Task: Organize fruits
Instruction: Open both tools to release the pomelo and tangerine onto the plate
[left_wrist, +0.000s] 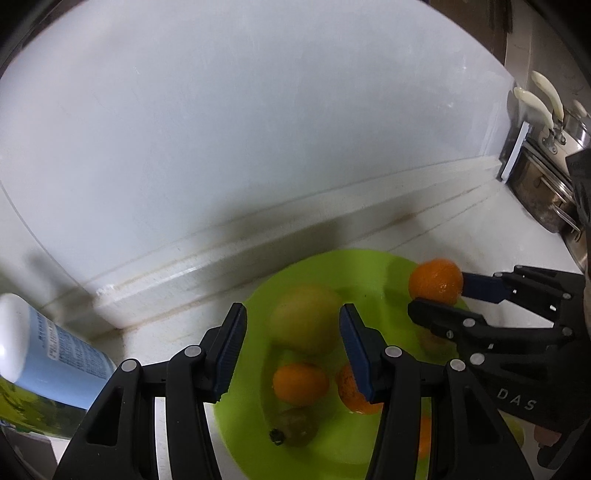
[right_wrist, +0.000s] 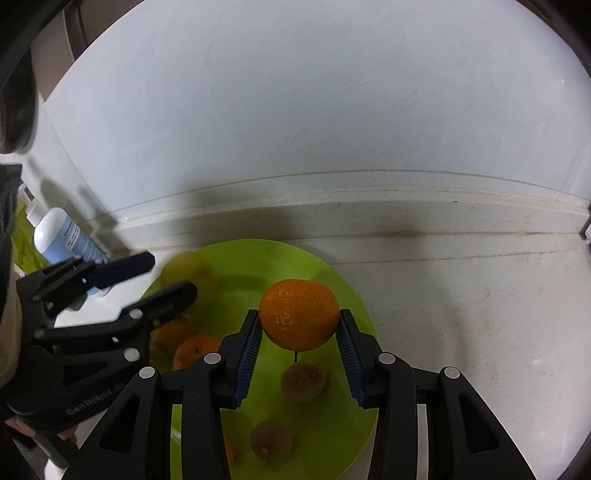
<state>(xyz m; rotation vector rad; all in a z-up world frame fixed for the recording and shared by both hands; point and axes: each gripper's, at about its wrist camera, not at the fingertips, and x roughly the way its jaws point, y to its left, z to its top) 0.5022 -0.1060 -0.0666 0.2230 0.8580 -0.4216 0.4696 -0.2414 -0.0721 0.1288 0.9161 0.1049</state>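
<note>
A lime-green plate (left_wrist: 369, 269) (right_wrist: 354, 299) lies on the white counter by the wall. On it are a yellow-green pear (left_wrist: 304, 319) (right_wrist: 186, 269), two tangerines (left_wrist: 301, 382) (left_wrist: 347, 387), and brown kiwis (left_wrist: 295, 426) (right_wrist: 303, 380) (right_wrist: 271, 439). My right gripper (right_wrist: 299, 321) (left_wrist: 436, 291) is shut on another tangerine (right_wrist: 299, 314) (left_wrist: 436, 280) and holds it above the plate's far right side. My left gripper (left_wrist: 293, 325) (right_wrist: 166, 277) is open and empty above the plate's left side, over the pear.
A blue-labelled white bottle (left_wrist: 40, 350) (right_wrist: 62, 236) stands left of the plate. Steel pots with cream handles (left_wrist: 543, 155) stand at the far right. The wall's raised ledge (left_wrist: 258, 254) runs just behind the plate.
</note>
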